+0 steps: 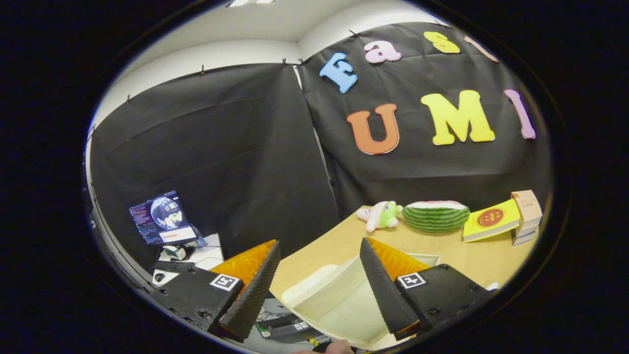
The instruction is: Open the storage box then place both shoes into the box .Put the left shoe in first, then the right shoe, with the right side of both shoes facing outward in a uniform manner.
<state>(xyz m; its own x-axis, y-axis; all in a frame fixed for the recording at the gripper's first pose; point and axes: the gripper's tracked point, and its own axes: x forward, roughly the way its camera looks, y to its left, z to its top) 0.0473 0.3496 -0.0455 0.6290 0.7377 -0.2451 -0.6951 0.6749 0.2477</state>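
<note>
Gripper view, from left to right: a lit monitor stands at lower left against the black cloth, with a keyboard below it on a white desk. At the bottom the gripper has its fingers spread wide, holding nothing. Between them, at lower centre, the pale storage box sits at the near edge of the wooden table; whether its lid is open cannot be told. Farther right along the table's back lie a plush toy, a watermelon toy, a yellow book and stacked books.
</note>
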